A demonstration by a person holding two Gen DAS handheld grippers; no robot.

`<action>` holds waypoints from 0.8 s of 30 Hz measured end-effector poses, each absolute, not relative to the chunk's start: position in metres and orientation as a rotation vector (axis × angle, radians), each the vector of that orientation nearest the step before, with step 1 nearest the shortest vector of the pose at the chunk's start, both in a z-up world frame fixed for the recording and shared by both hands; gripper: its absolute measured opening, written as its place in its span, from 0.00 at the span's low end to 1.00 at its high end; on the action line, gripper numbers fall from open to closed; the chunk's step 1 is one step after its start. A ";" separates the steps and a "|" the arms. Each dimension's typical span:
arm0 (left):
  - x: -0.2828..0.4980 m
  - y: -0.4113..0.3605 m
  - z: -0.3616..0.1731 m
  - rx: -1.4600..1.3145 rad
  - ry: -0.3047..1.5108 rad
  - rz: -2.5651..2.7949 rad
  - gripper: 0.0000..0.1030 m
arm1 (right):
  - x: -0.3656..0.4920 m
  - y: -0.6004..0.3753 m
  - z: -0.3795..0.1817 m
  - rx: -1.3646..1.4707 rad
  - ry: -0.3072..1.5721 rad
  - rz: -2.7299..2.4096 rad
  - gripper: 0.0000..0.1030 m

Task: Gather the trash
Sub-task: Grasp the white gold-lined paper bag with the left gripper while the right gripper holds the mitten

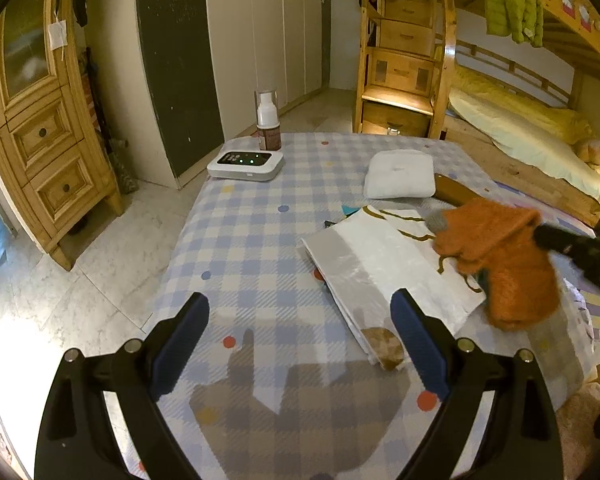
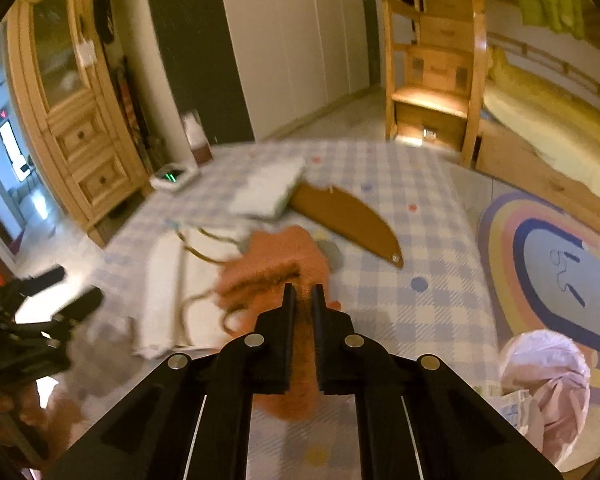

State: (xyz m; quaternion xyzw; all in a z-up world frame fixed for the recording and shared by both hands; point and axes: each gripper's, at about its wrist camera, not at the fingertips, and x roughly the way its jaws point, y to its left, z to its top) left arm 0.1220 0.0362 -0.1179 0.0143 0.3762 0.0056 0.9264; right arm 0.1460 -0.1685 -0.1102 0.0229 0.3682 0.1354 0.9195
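Orange knit glove (image 2: pixel 284 264) clamped in right gripper (image 2: pixel 302 300) jaws, above counter. Left gripper (image 1: pixel 300 344) jaws apart, empty. White bag (image 1: pixel 384 264), brown sheath (image 2: pixel 348 216) uncollected; pink bin bag (image 2: pixel 548 376) waiting.

The left tongs (image 1: pixel 300 344) hang spread wide over the checked counter (image 1: pixel 260 232), empty. The right tongs (image 1: pixel 540 236) carry an orange knitted glove (image 1: pixel 504 256) above a white paper bag (image 1: pixel 384 264).
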 end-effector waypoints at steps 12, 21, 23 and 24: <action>0.112 -0.001 -0.117 0.003 0.801 -0.087 0.76 | 0.088 -0.186 -0.068 -0.018 0.629 0.109 0.08; 0.136 -0.041 -0.131 -0.001 0.849 -0.093 0.64 | 0.088 -0.206 -0.087 0.017 0.689 0.110 0.08; 0.142 -0.047 -0.138 0.022 0.860 -0.066 0.61 | 0.087 -0.206 -0.091 0.022 0.696 0.114 0.08; 0.143 -0.048 -0.140 0.026 0.869 -0.059 0.57 | 0.088 -0.207 -0.092 0.025 0.701 0.116 0.08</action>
